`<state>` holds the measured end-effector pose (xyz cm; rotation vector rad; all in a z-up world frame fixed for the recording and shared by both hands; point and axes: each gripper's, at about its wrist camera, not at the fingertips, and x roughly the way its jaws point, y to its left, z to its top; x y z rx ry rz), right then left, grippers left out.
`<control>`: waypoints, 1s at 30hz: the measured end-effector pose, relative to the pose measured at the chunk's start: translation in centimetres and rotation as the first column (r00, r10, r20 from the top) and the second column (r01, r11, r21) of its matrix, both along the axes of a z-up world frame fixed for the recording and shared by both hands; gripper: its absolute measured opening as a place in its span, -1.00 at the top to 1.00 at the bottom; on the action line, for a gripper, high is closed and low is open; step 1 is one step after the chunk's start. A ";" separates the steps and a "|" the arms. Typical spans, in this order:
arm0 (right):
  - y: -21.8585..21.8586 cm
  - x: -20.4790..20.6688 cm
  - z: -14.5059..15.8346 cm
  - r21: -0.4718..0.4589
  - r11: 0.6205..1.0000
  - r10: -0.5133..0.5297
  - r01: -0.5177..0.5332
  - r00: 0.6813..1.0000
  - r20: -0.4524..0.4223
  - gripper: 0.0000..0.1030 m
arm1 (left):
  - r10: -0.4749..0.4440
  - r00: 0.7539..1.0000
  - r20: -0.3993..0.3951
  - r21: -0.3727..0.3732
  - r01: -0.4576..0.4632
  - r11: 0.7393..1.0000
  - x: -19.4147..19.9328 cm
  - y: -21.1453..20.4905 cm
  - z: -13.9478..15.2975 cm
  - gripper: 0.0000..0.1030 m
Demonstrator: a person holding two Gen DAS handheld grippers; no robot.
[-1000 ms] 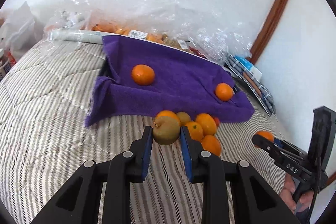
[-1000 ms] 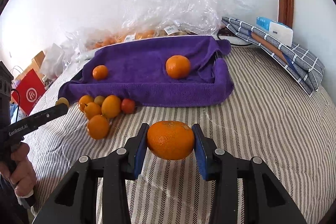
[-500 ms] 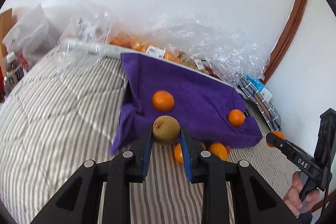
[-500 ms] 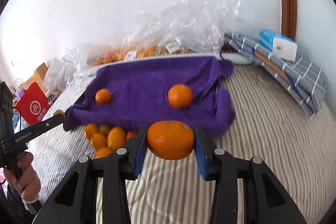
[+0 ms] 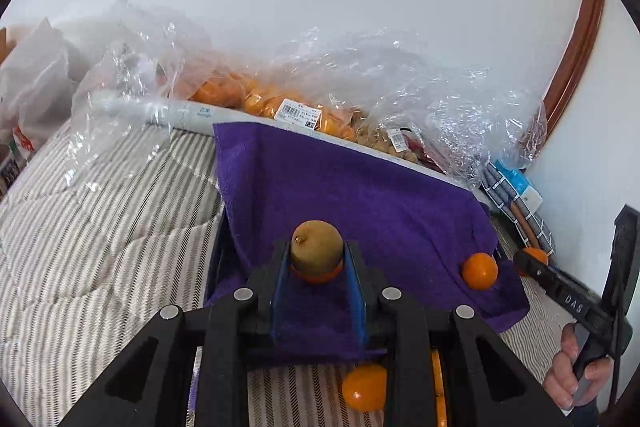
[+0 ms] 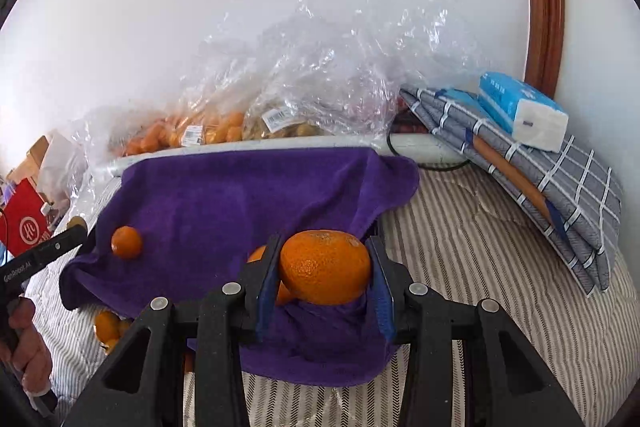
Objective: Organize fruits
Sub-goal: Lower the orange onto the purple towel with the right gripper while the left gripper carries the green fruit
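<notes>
Both grippers now hover over the purple towel (image 5: 360, 195); the left gripper (image 5: 317, 259) carries its kiwi (image 5: 316, 247), the right gripper (image 6: 325, 269) its orange (image 6: 325, 267), the loose fruit pile (image 5: 364, 387) now near.

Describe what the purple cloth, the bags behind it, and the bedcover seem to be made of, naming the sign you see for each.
Purple cloth: likely terry or microfibre towelling; matte, fuzzy nap, soft folds.
Bags: thin clear plastic film; glossy, crinkled, see-through to the fruit inside.
Bedcover: seemingly quilted woven fabric; matte stripes, stitched puffy seams. The fibre cannot be told.
</notes>
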<state>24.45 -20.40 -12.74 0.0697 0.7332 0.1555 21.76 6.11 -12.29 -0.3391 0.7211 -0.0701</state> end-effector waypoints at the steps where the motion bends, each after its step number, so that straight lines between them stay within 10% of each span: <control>1: -0.1 0.0 -0.3 0.005 1.000 0.001 -0.001 1.000 -0.003 0.20 | -0.006 1.000 -0.003 0.005 0.006 1.000 0.1 0.0 -0.4 0.51; 23: 0.6 0.6 -2.1 0.016 0.999 0.028 -0.028 0.999 -0.031 0.16 | -0.023 0.995 -0.102 0.098 0.033 0.995 1.1 -0.8 -1.8 0.51; 30: 1.7 -0.5 -1.5 -0.005 0.997 0.083 -0.083 0.996 0.030 -0.24 | -0.020 0.994 -0.103 0.108 0.032 0.994 1.2 -0.9 -1.7 0.51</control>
